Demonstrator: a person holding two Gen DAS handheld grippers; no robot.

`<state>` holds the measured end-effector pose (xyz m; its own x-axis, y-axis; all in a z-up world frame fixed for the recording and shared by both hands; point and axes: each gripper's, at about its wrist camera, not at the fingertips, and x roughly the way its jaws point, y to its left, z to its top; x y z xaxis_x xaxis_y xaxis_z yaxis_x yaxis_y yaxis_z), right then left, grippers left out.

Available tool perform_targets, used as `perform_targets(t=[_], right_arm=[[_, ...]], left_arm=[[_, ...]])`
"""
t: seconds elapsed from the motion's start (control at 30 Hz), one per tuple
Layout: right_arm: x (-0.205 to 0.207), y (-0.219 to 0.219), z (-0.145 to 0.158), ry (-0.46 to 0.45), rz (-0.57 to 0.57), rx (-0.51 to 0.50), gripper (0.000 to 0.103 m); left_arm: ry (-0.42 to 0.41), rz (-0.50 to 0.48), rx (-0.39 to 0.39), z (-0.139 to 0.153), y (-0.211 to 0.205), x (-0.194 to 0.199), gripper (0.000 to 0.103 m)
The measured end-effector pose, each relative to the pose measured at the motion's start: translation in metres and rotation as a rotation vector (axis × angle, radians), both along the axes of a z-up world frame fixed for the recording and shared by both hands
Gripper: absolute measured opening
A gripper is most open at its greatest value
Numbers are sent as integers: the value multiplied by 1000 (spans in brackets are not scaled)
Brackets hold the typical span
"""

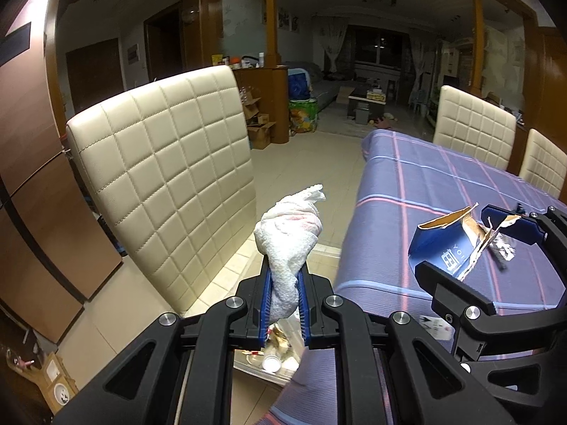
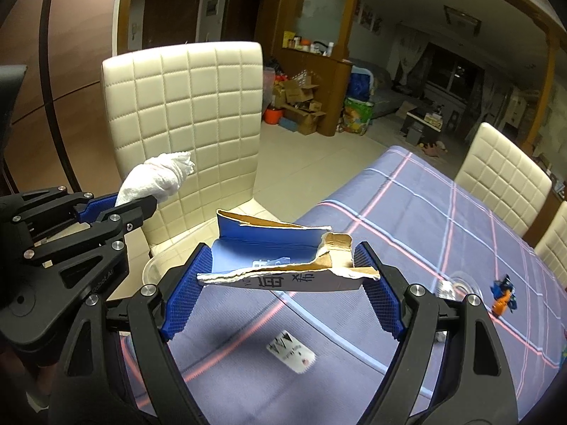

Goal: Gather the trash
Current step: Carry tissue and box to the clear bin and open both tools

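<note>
The left claw (image 1: 283,283) is clamped on a crumpled white tissue (image 1: 288,237), hiding its lower end. The right claw (image 2: 281,283) grips a torn blue carton (image 2: 269,258) over the bench (image 2: 425,219), whose near edge is cut off.

Left gripper (image 1: 284,283): paper towel (image 1: 288,244) btwn jaws, chair (image 1: 159,177) behind-left. Right gripper (image 2: 281,285): torn box (image 2: 280,258) btwn jaws, above table (image 2: 407,219); card (image 2: 291,351) below.
</note>
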<state>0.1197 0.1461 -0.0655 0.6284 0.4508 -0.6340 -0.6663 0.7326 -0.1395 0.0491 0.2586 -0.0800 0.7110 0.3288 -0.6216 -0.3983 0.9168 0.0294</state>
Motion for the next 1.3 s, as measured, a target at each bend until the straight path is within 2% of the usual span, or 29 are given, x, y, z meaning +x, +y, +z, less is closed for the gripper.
perform_targets(t=[0.33, 0.53, 0.6, 0.67, 0.73, 0.9, 1.3], right_arm=[[27, 35, -15, 28, 28, -29, 81], [46, 38, -24, 52, 13, -33, 81], [50, 39, -26, 49, 7, -40, 81], [53, 39, -27, 49, 4, -45, 82], [55, 39, -29, 52, -2, -44, 81], [56, 46, -32, 50, 6, -56, 81], [46, 78, -35, 43, 75, -71, 81]], left_arm=[[51, 61, -74, -29, 42, 17, 14], [67, 49, -56, -38, 40, 31, 15], [83, 45, -54, -43, 39, 38, 24], [99, 63, -63, -48, 41, 43, 63], [80, 102, -66, -49, 48, 41, 78], [73, 127, -113, -53, 61, 34, 79], [82, 192, -42, -57, 75, 8, 79]])
